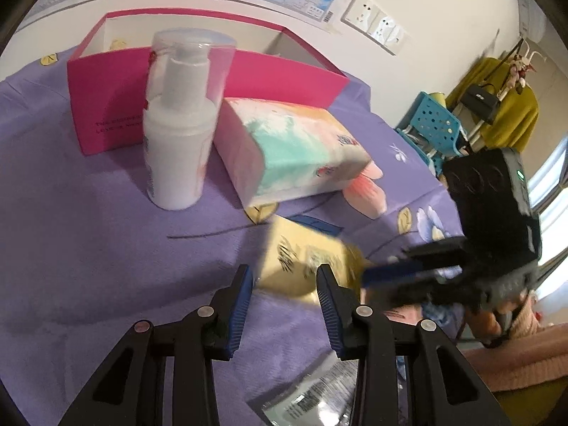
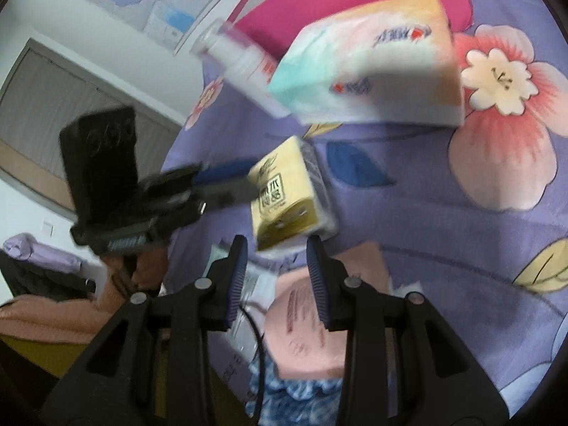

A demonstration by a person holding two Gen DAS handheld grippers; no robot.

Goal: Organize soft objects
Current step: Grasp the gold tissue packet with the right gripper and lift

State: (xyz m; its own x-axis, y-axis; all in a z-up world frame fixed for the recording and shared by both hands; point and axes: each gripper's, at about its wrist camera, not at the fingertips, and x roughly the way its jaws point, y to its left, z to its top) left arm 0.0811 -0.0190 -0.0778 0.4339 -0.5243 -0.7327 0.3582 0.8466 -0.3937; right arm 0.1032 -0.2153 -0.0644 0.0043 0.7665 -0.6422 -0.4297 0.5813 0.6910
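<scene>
A small yellow tissue pack [image 1: 309, 259] lies on the purple flowered cloth [image 1: 88, 213]. My left gripper [image 1: 284, 280] is open just in front of it, jaws apart and empty. My right gripper [image 2: 275, 252] is open too, close to the same pack [image 2: 287, 191], and shows blurred at the right of the left wrist view [image 1: 401, 271]. A large pastel tissue pack [image 1: 294, 152] lies behind, beside a white pump bottle [image 1: 177, 135]. An open pink box [image 1: 202, 71] stands at the back. The large pack [image 2: 372, 64] and bottle [image 2: 245, 64] also show in the right wrist view.
A pink packet [image 2: 312, 323] and a printed plastic wrapper [image 2: 245, 305] lie near the cloth's front edge; the wrapper also shows in the left wrist view [image 1: 319, 390]. A blue perforated chair [image 1: 433, 120] and hanging clothes stand off to the right. A wall map hangs behind the box.
</scene>
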